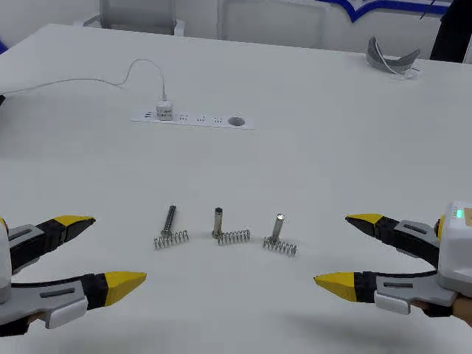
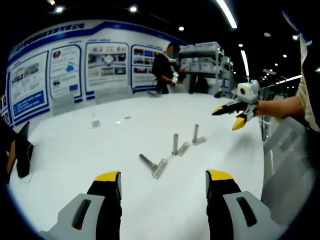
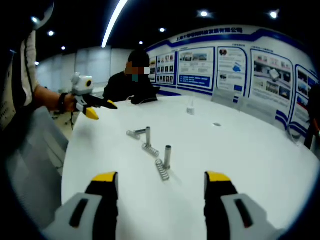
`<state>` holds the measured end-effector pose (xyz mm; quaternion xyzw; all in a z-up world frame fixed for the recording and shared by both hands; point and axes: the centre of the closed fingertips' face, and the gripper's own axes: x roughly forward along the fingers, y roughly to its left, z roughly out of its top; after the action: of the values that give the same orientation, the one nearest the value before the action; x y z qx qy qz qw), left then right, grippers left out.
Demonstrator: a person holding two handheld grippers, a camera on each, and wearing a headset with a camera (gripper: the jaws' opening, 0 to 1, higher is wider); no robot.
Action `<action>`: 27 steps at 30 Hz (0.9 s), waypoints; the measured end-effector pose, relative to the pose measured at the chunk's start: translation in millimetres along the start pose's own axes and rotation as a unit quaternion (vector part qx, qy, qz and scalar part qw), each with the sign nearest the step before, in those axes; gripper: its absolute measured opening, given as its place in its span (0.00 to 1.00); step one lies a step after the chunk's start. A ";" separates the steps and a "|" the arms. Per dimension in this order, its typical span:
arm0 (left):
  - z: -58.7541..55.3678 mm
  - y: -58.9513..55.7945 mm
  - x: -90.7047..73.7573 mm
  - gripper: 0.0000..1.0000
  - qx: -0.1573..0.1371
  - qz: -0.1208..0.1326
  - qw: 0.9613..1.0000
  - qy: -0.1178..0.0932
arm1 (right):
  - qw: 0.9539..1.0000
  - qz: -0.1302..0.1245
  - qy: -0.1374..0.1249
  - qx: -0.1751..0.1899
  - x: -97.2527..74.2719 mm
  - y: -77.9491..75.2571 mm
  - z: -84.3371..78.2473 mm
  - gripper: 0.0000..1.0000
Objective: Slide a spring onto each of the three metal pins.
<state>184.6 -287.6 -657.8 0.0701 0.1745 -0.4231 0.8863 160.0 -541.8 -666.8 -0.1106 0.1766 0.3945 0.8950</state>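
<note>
Wide-open, empty fingers of the left gripper at 8 o'clock in the head view; the same wide, empty spread on the right gripper at 4 o'clock. Between them on the white desk, a row of three: left pin lying flat, middle pin and right pin upright. At the foot of each, toward 6 o'clock, a loose left spring, middle spring and right spring, none threaded on. Far off at 12 o'clock, a power strip with a plugged-in cable.

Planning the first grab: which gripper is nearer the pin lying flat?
Left. The left gripper sits open just left of the lying pin; the right gripper is on the row's far side, past the middle pin and end pin.
</note>
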 end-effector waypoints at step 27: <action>17.5 32.4 52.7 0.52 -0.003 0.016 0.999 0.029 | 1.000 -0.006 0.011 0.002 -2.8 -3.0 -4.9 0.71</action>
<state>244.6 -310.1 -661.7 0.0824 0.2008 -0.4065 0.8875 159.4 -547.2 -669.9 -0.1138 0.1868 0.3872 0.8957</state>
